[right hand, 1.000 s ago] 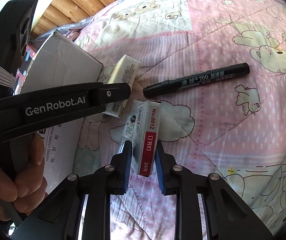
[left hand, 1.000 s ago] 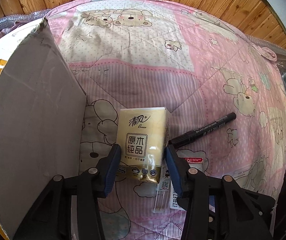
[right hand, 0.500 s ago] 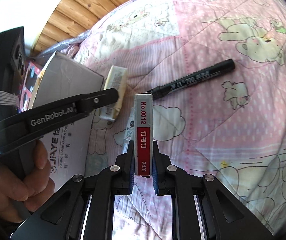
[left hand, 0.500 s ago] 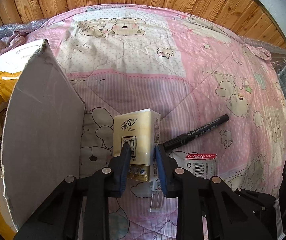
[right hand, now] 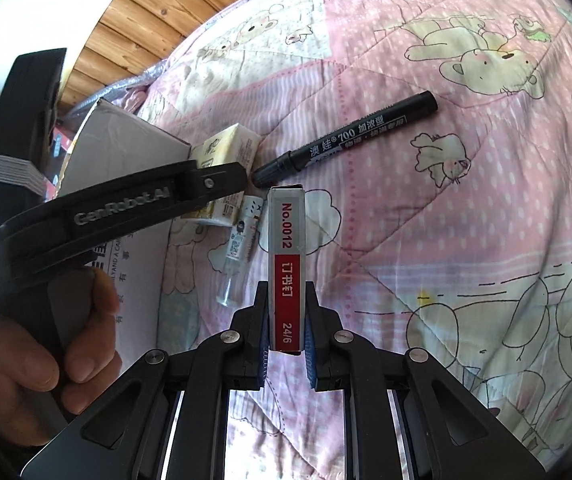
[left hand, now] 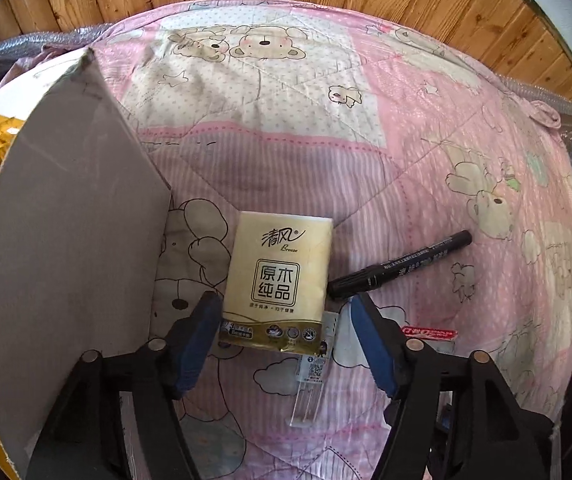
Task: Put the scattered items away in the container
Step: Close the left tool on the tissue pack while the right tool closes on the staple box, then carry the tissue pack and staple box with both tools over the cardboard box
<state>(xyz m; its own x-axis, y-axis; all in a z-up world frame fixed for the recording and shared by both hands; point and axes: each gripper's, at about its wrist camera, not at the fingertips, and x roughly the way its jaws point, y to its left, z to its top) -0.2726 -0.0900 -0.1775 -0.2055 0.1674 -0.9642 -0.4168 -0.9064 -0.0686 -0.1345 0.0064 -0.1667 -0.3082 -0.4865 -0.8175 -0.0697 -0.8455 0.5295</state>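
Since half a second ago the left gripper (left hand: 281,330) has gone from nearly pinching the tissue pack (left hand: 279,270) to standing wide open, a pad on either side of the pack's near end and neither clearly touching it. The right gripper (right hand: 286,354) has kept its clamp on the staple box (right hand: 286,264), which now stands clear of the quilt (right hand: 466,208) in the right wrist view.

Both items belong in the cardboard box (left hand: 65,240), whose tall grey flap rises just left of the tissue pack. The pack lies flat on the quilt, its far right corner close to the cap of the black marker (left hand: 400,266); a small clear tube (left hand: 310,376) lies partly under its near edge.

To do this step well, I judge the left gripper should settle lower and further forward, so the pads meet the pack's long sides near its middle, then close gently: the soft wrapper will squash and may slip from a grip at the end alone. Lifting straight up should avoid dragging the tube or nudging the marker. The staple box needs to clear the flap's top edge before release.
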